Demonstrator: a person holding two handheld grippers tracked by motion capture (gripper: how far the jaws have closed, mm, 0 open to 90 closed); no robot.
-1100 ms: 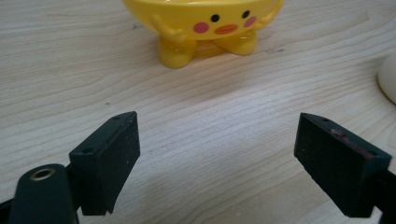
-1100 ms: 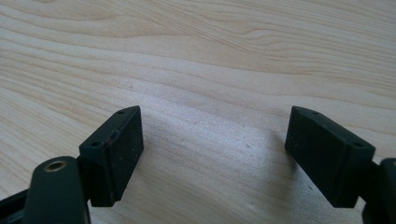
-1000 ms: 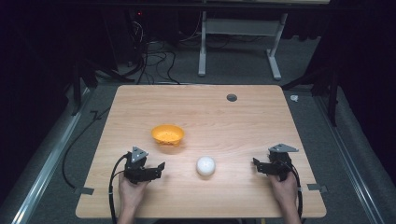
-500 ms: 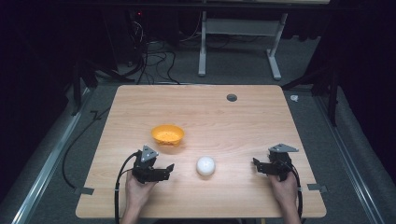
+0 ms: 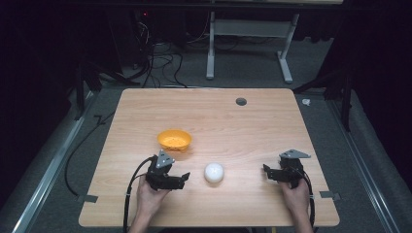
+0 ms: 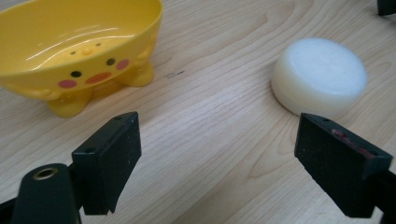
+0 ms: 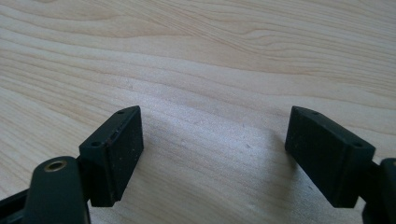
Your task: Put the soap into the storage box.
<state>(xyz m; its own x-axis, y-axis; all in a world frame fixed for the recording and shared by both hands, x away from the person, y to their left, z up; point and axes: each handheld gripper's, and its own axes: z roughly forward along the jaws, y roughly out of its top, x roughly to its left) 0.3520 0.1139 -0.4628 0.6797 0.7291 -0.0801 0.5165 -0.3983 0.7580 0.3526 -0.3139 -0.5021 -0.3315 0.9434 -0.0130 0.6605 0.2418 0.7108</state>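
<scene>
We are reaching with the left gripper (image 5: 183,178) toward the white round soap (image 5: 214,173), which is sitting on the wooden table (image 5: 252,126) between our two hands, just right of the left gripper's tips and not touching them. In the left gripper view the jaws are standing wide apart with nothing between them, and the soap (image 6: 319,76) is lying flat beyond the right-hand jaw, off-centre. We are judging the step as lining up for a grasp, so we should be swinging the gripper until the puck sits midway between the jaws, keeping the pads low against its short side wall, then closing gently: it looks slick and could squirt out if pinched high or off-centre.

The right gripper (image 5: 268,172) is resting near the table's right front, well apart from the soap; its jaws are wide too, over bare wood in the right gripper view.

The yellow soap dish (image 5: 174,140) is standing upright on its little feet behind the left gripper, near the soap but apart from it. Its inside (image 6: 79,32) is looking empty, small drain holes showing, so it is likely where the soap is going.
</scene>
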